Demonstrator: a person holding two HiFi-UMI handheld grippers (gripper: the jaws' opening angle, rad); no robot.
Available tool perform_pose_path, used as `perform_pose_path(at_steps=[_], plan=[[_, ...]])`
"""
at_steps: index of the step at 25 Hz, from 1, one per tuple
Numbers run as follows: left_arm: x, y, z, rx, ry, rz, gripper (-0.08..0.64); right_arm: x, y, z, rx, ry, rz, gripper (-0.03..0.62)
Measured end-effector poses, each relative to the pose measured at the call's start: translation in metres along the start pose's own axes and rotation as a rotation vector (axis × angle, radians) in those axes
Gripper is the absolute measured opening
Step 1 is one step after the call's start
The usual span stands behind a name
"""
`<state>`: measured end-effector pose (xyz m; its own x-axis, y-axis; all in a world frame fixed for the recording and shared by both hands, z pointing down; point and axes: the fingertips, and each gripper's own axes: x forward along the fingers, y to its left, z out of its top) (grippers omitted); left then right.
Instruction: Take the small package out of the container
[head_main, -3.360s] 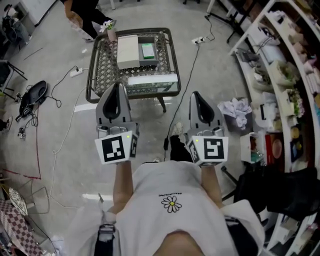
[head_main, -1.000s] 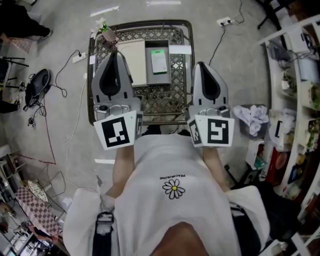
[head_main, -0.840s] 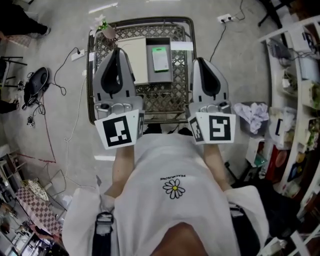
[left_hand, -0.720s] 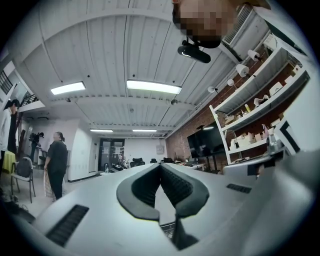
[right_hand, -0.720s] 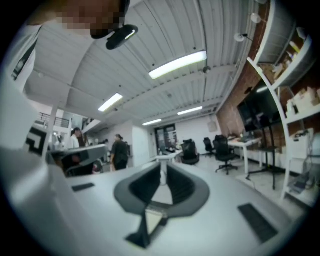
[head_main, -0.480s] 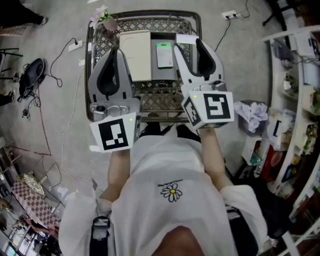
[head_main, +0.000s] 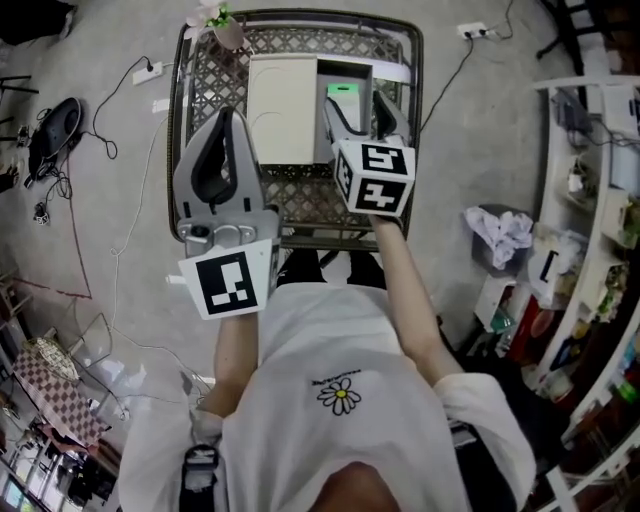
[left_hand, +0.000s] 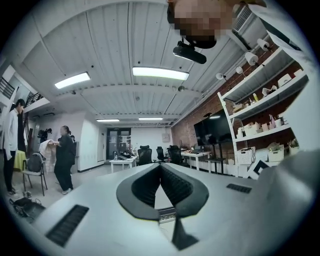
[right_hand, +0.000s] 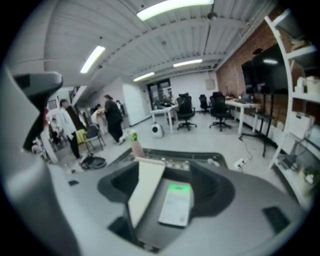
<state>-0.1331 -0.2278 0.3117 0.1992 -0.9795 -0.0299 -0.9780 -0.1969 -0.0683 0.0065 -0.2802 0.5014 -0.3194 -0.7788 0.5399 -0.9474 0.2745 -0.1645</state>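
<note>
A grey container (head_main: 345, 80) stands on the lattice-topped table (head_main: 396, 150), its white lid (head_main: 282, 95) folded open to the left. Inside lies the small package (head_main: 343, 92), white with a green top band. My right gripper (head_main: 357, 104) hangs over the container, tilted down. Its jaws have just been opening and now stand open. In the right gripper view the package (right_hand: 176, 204) shows between the jaws, untouched, with the lid (right_hand: 145, 192) at its left. My left gripper (head_main: 228, 115) is shut, level over the table's left part, holding nothing (left_hand: 160, 167).
A small flower vase (head_main: 222, 22) stands at the table's far left corner. Cables and a power strip (head_main: 148, 70) lie on the floor at left. A bin of crumpled paper (head_main: 495, 232) and shelves stand at right. People (right_hand: 112, 120) stand farther back in the room.
My right gripper has swung forward and down over the container and its jaws have opened from shut. The left gripper has sunk a little and stays shut.
</note>
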Motion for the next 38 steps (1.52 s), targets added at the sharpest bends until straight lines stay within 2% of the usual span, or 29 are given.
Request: perform_pose_path(at_steps=[7,11,19,23,29,31,35,38], plan=[[0.007,0.022,-0.031,-0.026,0.058,0.003,0.025,0.054,-0.021,-0.066,0.052,0.198,-0.111,0.304],[0.010,0.030,-0.048,-0.044,0.095,-0.018,0.025,0.074,-0.031,-0.085,0.081,0.271,-0.156,0.304],[0.014,0.045,-0.059,-0.094,0.096,0.002,0.025,0.099,-0.033,-0.123,0.023,0.418,-0.208,0.304],[0.014,0.049,-0.055,-0.092,0.089,0.003,0.025,0.104,-0.044,-0.138,-0.047,0.486,-0.261,0.304],[0.011,0.053,-0.055,-0.094,0.089,0.013,0.025,0.118,-0.045,-0.148,-0.007,0.552,-0.306,0.307],[0.009,0.054,-0.056,-0.096,0.091,0.015,0.025,0.119,-0.045,-0.147,-0.002,0.552,-0.294,0.307],[0.007,0.053,-0.062,-0.113,0.098,0.015,0.025,0.120,-0.030,-0.147,0.048,0.560,-0.187,0.305],[0.008,0.048,-0.064,-0.109,0.103,0.002,0.025,0.116,-0.033,-0.149,0.001,0.577,-0.196,0.307]])
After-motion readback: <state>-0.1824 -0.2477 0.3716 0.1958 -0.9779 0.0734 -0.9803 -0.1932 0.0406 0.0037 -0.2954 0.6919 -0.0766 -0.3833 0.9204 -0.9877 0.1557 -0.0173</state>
